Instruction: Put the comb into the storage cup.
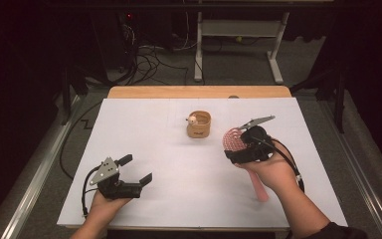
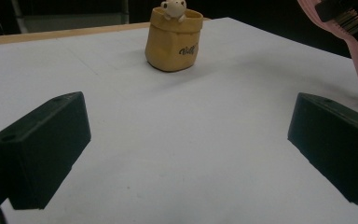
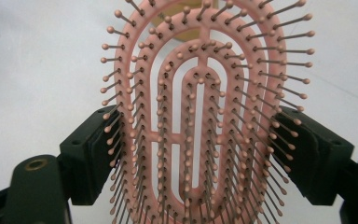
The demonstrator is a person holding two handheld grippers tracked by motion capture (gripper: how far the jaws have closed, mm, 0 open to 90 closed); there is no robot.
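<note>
A: How do the jaws stand on each side?

B: In the right gripper view the two black jaws rise from the lower left and lower right corners and pinch the pink hairbrush (image 3: 200, 116) between them, one pad against each edge of its oval head. The bristles point toward the camera and the head runs from the bottom of the frame up past the top edge.

A: And from above?

B: In the high view the right gripper (image 1: 236, 149) sits right of centre, lifted off the white surface (image 1: 179, 164), with the brush head at its upper left and the pink handle hanging down past the hand toward the lower right.

A: The other one?

B: The left gripper (image 1: 138, 169) is at the lower left of the high view, jaws spread wide with nothing between them. In the left gripper view they stand at the left and right edges with bare surface in the gap.

A: Anything else nearby?

B: A small tan pot (image 1: 199, 124) with a little pale figure (image 2: 173, 8) on its rim stands at upper centre, just left of the brush head and apart from it.
</note>
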